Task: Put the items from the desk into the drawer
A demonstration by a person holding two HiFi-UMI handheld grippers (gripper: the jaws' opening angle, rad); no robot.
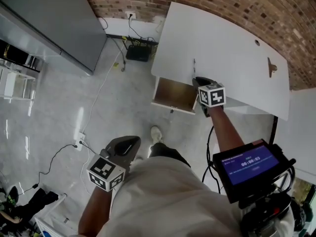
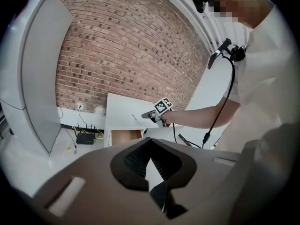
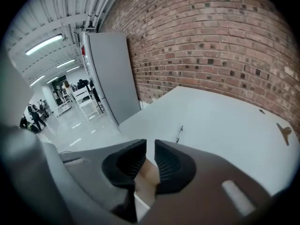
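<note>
A white desk [image 1: 227,48] stands against the brick wall, with its wooden drawer [image 1: 173,95] pulled open below the front edge. A thin pen [image 1: 194,65] lies near that edge, also visible in the right gripper view as the pen [image 3: 179,133]. A small brown hook-shaped piece [image 1: 270,67] lies far right. My right gripper [image 1: 200,82] hovers over the desk edge above the drawer, jaws a narrow gap apart and empty [image 3: 150,149]. My left gripper [image 1: 129,143] hangs low by the person's side, far from the desk, jaws touching at the tips [image 2: 150,149] with nothing held.
A grey cabinet [image 1: 59,19] stands left of the desk. A black box [image 1: 138,52] and cables [image 1: 98,88] lie on the glossy floor. A screen unit [image 1: 249,167] hangs at the person's right. The person's foot [image 1: 156,132] is before the drawer.
</note>
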